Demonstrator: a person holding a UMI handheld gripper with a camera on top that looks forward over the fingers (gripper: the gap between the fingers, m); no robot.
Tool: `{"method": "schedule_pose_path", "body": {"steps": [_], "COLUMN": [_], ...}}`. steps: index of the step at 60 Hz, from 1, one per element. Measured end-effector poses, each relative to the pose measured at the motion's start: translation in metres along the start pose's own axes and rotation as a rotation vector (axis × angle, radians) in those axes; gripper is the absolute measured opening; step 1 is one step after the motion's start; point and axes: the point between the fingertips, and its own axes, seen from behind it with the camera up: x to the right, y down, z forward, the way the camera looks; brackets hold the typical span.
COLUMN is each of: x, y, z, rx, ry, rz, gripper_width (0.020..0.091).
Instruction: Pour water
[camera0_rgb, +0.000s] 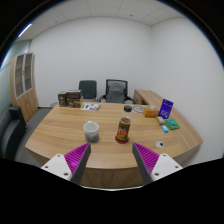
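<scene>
Beyond the fingertips, on a long wooden table (70, 135), a white cup (92, 130) and a dark bottle (123, 129) with a red label are seen standing upright, near each other but apart, the cup to the left and the bottle to the right. The gripper (111, 158) is held open and empty on the near side of the table, its two purple pads (76, 156) spread wide, with both vessels well ahead of the gap between them. Farther right on the table a purple box (166, 108) and a teal item (171, 125) are placed near the edge. At the far left end, brown boxes (69, 98) are set. Two dark office chairs (116, 90) are drawn up at the far side, before a white wall.
</scene>
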Motion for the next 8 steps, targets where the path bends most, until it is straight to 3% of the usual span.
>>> {"method": "schedule_pose_path", "body": {"steps": [8], "x": [0.0079], "y": [-0.0059], "z": [-0.0006], "rx": [0.004], "ry": [0.034], "rz": [-0.033], "gripper_width": [0.0854]}}
